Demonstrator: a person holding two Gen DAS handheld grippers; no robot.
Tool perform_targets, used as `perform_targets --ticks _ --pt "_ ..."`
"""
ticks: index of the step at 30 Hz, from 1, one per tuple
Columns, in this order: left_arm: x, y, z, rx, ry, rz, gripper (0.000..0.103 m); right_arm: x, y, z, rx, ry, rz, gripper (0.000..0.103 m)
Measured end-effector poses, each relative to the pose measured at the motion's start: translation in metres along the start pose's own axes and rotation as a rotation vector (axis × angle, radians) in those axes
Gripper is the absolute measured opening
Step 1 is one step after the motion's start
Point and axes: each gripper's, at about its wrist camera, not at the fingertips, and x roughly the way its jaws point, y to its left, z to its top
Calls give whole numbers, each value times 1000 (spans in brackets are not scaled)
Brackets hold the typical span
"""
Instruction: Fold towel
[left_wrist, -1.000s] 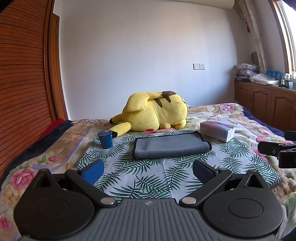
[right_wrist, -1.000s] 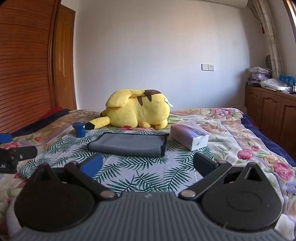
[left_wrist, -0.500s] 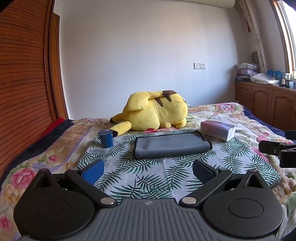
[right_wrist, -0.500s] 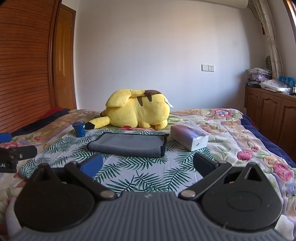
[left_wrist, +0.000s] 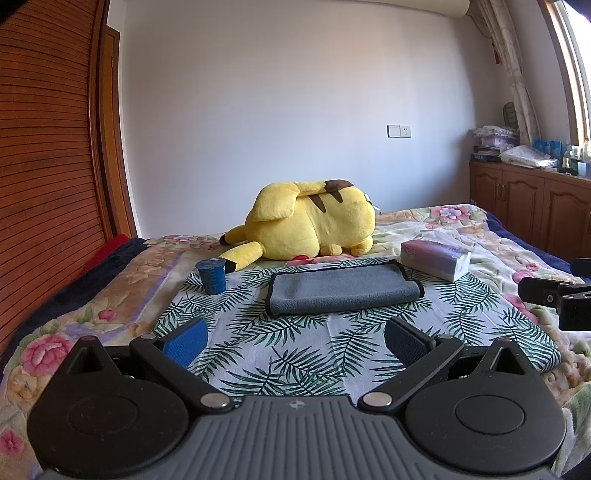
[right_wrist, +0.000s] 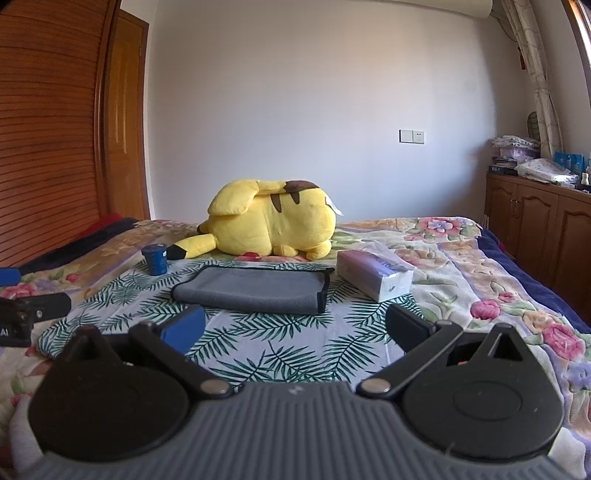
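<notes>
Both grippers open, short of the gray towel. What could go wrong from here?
1. The gray towel lies on a loose palm-print cloth; a low pinch by the left gripper or right gripper may grab both layers.
2. The blue cup beside the towel's left end looks easy to tip.
3. The tissue pack crowds its right end, so a swung fold may drag it.

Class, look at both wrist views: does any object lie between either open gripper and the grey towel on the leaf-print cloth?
Nothing visible does. Only bare leaf-print cloth separates the left gripper and right gripper from the grey towel. The blue cup and tissue box sit off to its sides.
</notes>
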Motion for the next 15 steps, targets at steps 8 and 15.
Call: perform_targets --ticks 8,15 --pt "0 0 0 -1 0 0 103 0 1 0 -1 -1 -1 103" --pt "0 0 0 0 0 -1 103 0 0 0 -1 -1 -2 103"
